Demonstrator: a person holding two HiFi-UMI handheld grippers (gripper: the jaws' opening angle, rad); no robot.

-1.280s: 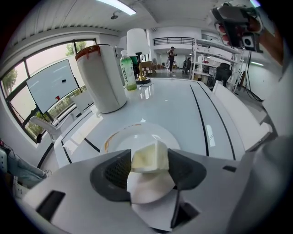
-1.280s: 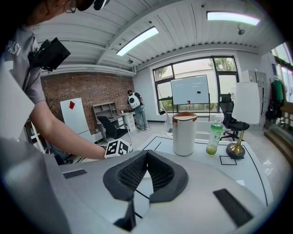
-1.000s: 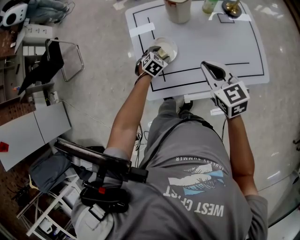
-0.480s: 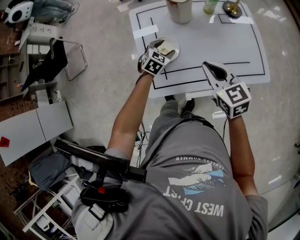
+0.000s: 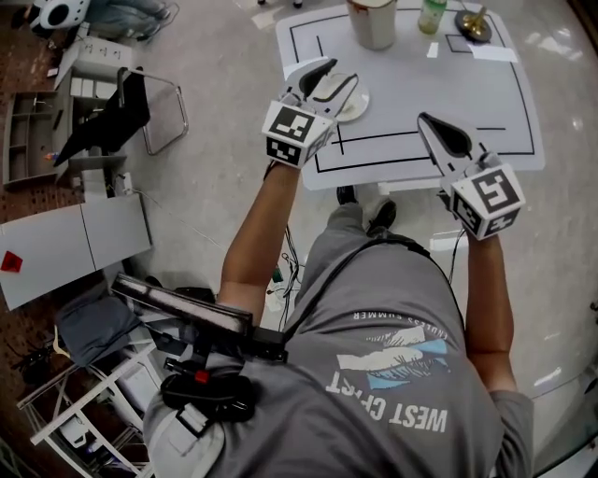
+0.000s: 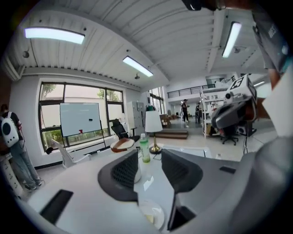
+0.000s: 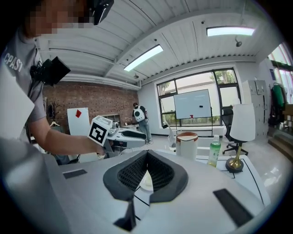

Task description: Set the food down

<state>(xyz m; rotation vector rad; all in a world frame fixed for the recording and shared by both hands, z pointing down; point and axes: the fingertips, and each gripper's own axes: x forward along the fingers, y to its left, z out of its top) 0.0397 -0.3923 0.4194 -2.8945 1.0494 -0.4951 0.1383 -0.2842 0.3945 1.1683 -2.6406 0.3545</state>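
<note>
At far left, held above the white, black-lined surface [image 5: 420, 93]: left tongs [image 6: 149, 159], jaws parted about halfway, just been closing, nothing between them. Directly beneath and slightly ahead, resting on the surface: small round white plate [image 6: 154, 207] carrying a pale yellow piece of food [image 6: 149, 218], untouched by either tool. Further back, near the far edge: white cylindrical container with a brown rim [image 5: 372, 23]. To its right, a green plastic bottle with a white cap [image 5: 430, 14], then a brass lamp base [image 5: 474, 24]. At right, over the near edge of the surface and well apart from the plate: right tongs [image 7: 146, 154], tips brought together, gripping nothing, pointing toward the container.
</note>
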